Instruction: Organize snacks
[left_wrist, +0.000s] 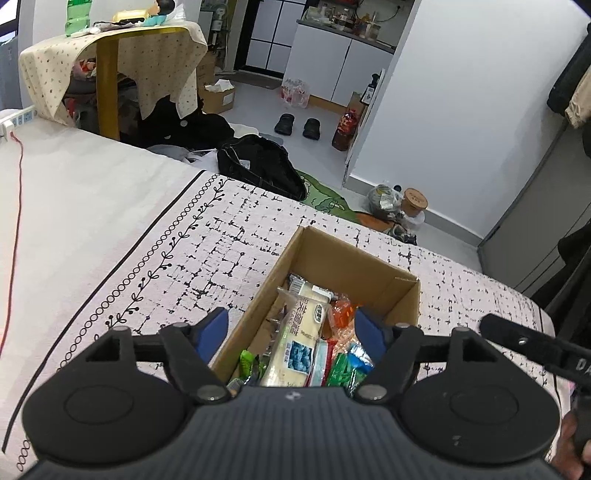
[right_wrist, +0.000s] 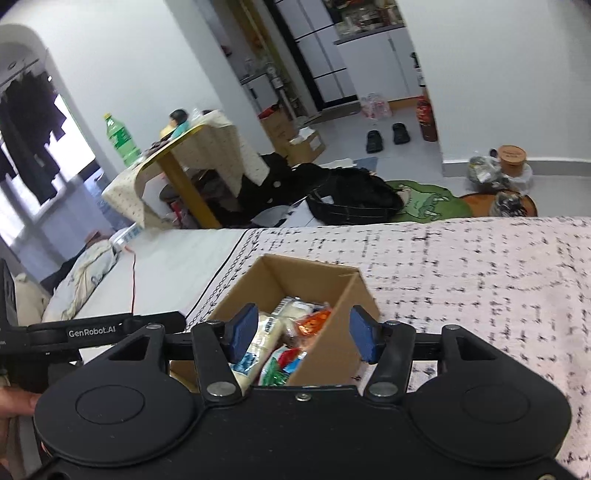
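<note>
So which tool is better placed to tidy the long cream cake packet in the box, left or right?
Probably the left tool. Its open jaws straddle the cream cake packet inside the cardboard box. The right tool straddles the box's right wall instead.

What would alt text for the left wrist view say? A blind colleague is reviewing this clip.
An open left gripper hovers over a cardboard box of packaged snacks, including a long cream cake packet, on a pink patterned bedspread. A cluttered room lies beyond.

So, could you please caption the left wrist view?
Open left hand-held gripper above a snack-filled cardboard box on a patterned blanket.
</note>
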